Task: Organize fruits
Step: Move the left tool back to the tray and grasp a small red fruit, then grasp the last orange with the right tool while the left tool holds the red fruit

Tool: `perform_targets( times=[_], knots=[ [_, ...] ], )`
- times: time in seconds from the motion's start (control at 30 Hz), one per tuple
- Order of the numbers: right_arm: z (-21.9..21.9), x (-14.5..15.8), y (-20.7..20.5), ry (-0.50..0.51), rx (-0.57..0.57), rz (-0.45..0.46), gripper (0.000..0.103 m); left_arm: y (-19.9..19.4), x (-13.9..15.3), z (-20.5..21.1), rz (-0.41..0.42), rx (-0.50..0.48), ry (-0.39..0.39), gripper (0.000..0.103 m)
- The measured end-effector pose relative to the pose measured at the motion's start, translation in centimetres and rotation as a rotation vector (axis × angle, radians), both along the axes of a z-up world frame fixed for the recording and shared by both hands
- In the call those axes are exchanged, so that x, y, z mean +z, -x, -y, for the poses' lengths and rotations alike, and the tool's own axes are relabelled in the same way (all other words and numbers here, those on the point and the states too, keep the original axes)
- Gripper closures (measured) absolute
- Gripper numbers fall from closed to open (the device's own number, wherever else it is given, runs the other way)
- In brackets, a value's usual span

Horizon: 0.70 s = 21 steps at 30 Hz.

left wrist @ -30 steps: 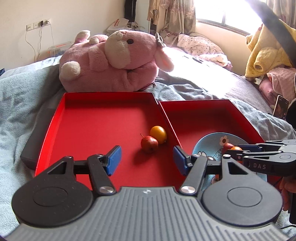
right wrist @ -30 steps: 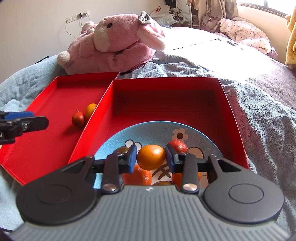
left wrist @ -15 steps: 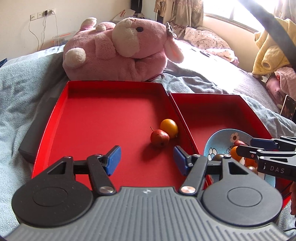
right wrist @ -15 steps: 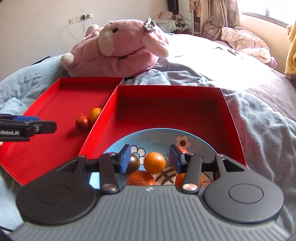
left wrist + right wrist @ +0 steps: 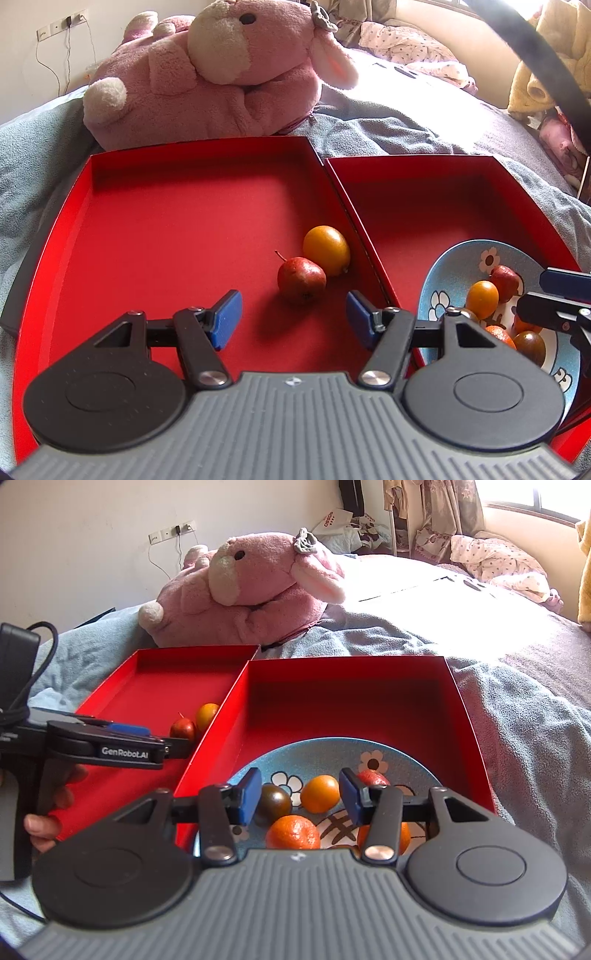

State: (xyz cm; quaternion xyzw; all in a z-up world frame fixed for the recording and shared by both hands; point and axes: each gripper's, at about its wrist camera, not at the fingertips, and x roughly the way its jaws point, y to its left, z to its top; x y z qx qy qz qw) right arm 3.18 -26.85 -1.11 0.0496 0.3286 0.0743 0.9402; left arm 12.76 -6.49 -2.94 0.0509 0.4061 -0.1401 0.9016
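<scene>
Two red trays lie side by side on the bed. In the left tray (image 5: 155, 229) a small red fruit (image 5: 301, 279) and a yellow-orange fruit (image 5: 326, 250) touch near the dividing wall. My left gripper (image 5: 293, 320) is open and empty just in front of the red fruit. The right tray (image 5: 351, 701) holds a blue flowered plate (image 5: 332, 755) with several fruits: an orange-yellow one (image 5: 320, 793), a dark one (image 5: 274, 802), a mandarin (image 5: 293, 832) and a red one (image 5: 372, 776). My right gripper (image 5: 300, 798) is open above the plate, jaws on either side of the dark and orange-yellow fruits.
A large pink plush toy (image 5: 218, 74) lies behind the trays. Blue-grey blankets (image 5: 535, 738) surround them. The left gripper also shows at the left of the right wrist view (image 5: 110, 744), held by a hand. Clothes are piled by the window at the far right.
My right gripper has opened wider and let go of the orange-yellow fruit, which now lies on the plate. My left gripper has moved closer to the red fruit, still open.
</scene>
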Motion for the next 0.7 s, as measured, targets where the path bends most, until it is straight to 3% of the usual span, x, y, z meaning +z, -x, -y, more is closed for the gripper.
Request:
perform_targets(
  times=[0.17,0.3,0.47,0.7],
  knots=[
    [-0.9,0.5,-0.2,0.043,0.042,0.031,0.054,-1.0,-0.5,-0.1,-0.008,0.016,0.011,0.043],
    [-2.9,1.1,-0.7,0.114,0.108,0.076,0.054,-1.2,-0.5,-0.5,-0.006,0.028,0.02,0.068],
    [-6.1,1.7,-2.2,0.176,0.212,0.109,0.055,-1.4,-0.3,-1.2,-0.002,0.077,0.009,0.069],
    [-10.6,1.9,-4.9,0.325,0.372,0.13,0.055,-1.5,0.9,-5.2,-0.022,0.21,0.078,0.069]
  ],
)
